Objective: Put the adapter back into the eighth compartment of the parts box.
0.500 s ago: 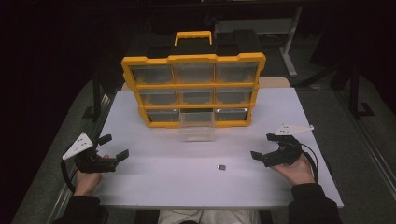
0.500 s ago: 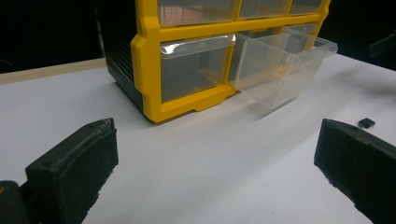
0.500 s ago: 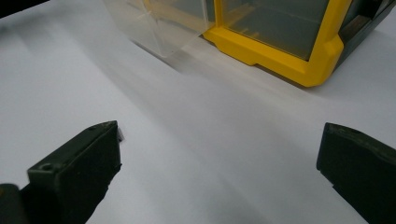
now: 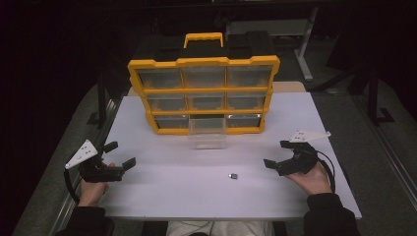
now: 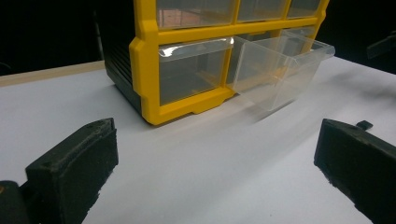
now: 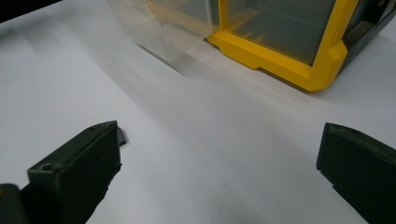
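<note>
Small dark part on table, near right gripper, fingers apart.

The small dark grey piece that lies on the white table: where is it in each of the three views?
High view: the small dark grey piece lies low, right of centre, left of the right gripper.
Left gripper view: at the right, just above the right-hand jaw.
Right gripper view: at the left, behind the left-hand jaw's tip.
Shared landmark: the pulled-out clear plastic drawer of the yellow organiser.
</note>
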The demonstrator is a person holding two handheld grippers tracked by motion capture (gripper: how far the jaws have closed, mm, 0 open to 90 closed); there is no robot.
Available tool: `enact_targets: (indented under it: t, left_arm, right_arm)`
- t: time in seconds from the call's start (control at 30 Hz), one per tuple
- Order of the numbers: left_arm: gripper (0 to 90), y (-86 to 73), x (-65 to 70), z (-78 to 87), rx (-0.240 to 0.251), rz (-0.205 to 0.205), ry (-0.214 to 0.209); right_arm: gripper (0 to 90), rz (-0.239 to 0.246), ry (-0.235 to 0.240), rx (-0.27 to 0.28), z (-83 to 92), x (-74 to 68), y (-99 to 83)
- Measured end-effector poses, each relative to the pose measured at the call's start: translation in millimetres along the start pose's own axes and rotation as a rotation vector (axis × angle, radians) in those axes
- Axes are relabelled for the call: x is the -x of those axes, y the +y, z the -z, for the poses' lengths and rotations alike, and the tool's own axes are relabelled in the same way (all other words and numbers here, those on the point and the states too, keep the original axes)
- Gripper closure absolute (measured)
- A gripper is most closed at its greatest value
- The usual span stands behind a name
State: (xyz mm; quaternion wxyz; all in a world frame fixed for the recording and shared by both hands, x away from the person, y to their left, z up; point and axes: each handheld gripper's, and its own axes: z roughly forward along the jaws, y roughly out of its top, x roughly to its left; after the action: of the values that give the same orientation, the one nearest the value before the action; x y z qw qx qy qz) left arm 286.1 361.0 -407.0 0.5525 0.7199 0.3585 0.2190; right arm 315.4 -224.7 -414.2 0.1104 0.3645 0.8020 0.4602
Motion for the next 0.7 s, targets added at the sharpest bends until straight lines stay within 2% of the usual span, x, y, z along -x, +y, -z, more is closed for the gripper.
enact_targets:
  t: [0.7]
  left_arm:
    - [0.0, -1.8, 3.2, -1.3, -0.013, -0.001, -0.008]
  right_arm:
    - [0.0, 0.078, 0.038, -0.033, -7.9, -16.3, 18.2]
